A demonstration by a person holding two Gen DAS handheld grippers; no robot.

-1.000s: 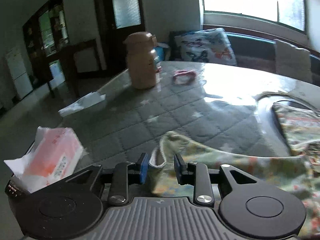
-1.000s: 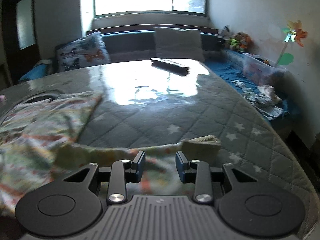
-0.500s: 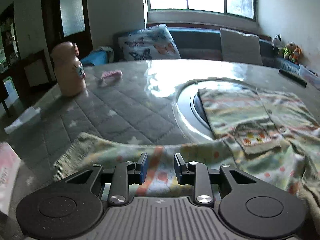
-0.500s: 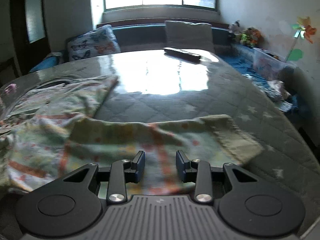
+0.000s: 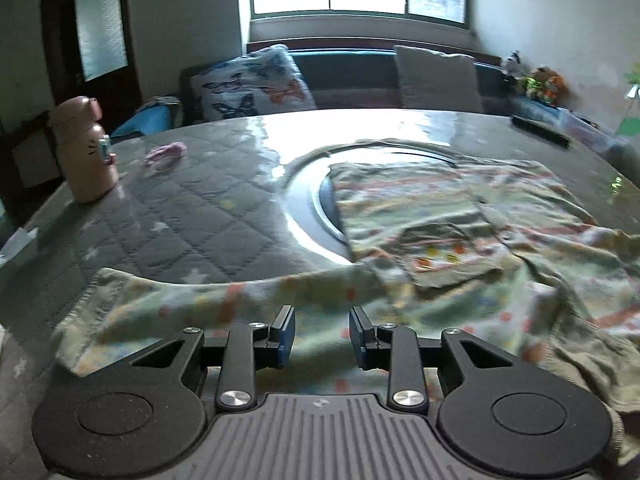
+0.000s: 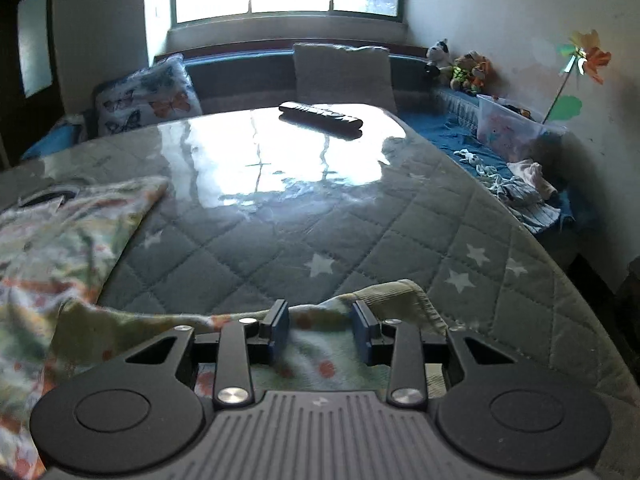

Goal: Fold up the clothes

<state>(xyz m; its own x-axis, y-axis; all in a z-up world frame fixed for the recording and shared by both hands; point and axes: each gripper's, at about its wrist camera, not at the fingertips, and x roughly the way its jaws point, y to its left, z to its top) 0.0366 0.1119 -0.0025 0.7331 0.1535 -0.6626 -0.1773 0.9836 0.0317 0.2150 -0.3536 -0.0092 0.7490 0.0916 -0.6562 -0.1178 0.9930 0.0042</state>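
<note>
- Patterned garment lies spread on the quilted tabletop, body part over the round glass inset, patch pocket facing up.
- One sleeve stretches toward the left edge, cuff flat; other sleeve runs right, its ribbed cuff just past the right gripper's tips.
- Left gripper: jaws spread, nothing between them, hovering over mid-sleeve.
- Right gripper: jaws spread too, cloth lies under/between them but isn't pinched; cuff a bit bunched.
- Stage: can't settle it. Sleeves out flat w/ both grippers unclamped fits a shirt just laid out for folding, or a sleeve just let go mid-fold.
- If sleeves get folded in next, my judgement on doing it well:
  - pinch near the cuff, single layer only, not the tabletop cover underneath.
  - lift enough to clear the body fabric, carry across w/o dragging; soft knit will stretch & rumple if pulled.
  - lay each sleeve straight across the chest, edges parallel to the side seams.
  - the crumpled area by the near hem needs smoothing, else creases get locked into the fold.
- Risks: glossy cover looks slippery, the whole shirt may slide when one end is tugged. Pink bottle & remote stand well apart, no obstruction.
</note>
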